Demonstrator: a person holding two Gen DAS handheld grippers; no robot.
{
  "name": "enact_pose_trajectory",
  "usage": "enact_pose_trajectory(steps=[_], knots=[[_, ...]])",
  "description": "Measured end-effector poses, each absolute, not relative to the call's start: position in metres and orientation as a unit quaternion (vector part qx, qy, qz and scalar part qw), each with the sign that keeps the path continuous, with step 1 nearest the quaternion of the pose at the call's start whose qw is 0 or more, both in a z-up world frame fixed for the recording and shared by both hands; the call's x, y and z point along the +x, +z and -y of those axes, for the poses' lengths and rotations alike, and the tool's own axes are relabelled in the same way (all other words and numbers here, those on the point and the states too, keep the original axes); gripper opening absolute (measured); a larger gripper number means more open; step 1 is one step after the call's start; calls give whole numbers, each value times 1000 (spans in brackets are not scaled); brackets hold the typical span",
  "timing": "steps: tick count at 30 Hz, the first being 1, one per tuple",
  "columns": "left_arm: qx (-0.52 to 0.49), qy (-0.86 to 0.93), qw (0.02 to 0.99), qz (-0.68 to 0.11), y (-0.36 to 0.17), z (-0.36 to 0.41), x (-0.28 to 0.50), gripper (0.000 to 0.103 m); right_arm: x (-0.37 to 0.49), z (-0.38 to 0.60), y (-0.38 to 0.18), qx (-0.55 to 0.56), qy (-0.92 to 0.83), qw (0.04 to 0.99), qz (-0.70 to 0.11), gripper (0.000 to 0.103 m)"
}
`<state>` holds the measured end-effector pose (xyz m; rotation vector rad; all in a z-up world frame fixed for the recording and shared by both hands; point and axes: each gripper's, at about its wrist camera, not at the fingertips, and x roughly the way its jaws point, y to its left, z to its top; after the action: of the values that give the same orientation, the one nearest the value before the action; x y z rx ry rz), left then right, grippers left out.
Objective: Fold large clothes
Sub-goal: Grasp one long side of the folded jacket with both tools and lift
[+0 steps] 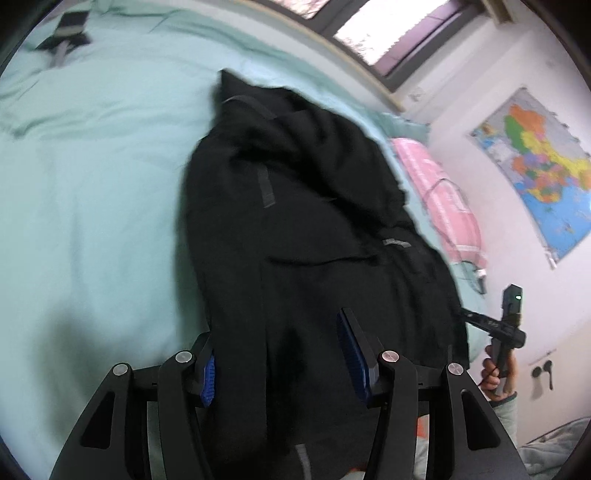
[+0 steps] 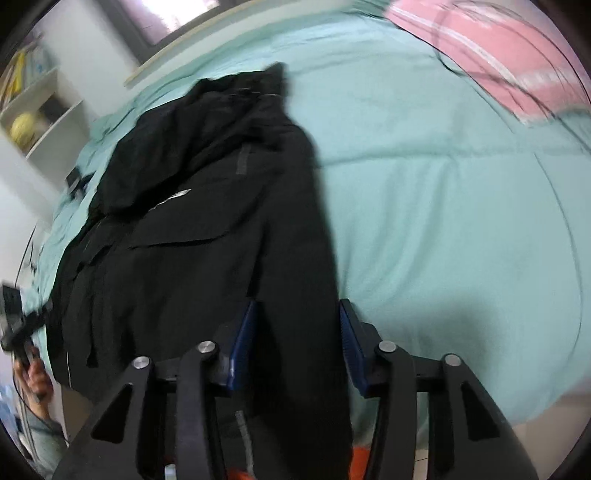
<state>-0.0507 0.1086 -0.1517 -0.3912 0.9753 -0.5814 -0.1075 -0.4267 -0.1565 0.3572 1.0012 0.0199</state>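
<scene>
A large black jacket lies spread lengthwise on a mint green bed, its near end hanging over the bed's front edge. My left gripper straddles the jacket's near left edge, its blue pads wide apart with cloth between them. My right gripper straddles the jacket at its near right edge, jaws also apart, black cloth draped between the blue pads. The right gripper also shows in the left wrist view, held by a hand.
A pink pillow lies at the bed's right side; it also shows in the right wrist view. A dark small item lies far left on the bed. A map hangs on the wall. White shelves stand left.
</scene>
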Motion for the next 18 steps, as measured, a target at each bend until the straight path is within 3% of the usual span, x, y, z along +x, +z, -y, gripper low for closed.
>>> enact_pose_trajectory(steps=[5,9,18], knots=[[-259,-356,800,-407,-129,-108,-50,58,-111,420,-133,261,131,851,-437,49],[-277,-342,787,-432,-149,-114,-52,58,-107,407,-162,249,110,827,-492,49],[-170,-251,800,-517,-191,-115,-111,58,-146,393,-206,217,92,796,-558,48]])
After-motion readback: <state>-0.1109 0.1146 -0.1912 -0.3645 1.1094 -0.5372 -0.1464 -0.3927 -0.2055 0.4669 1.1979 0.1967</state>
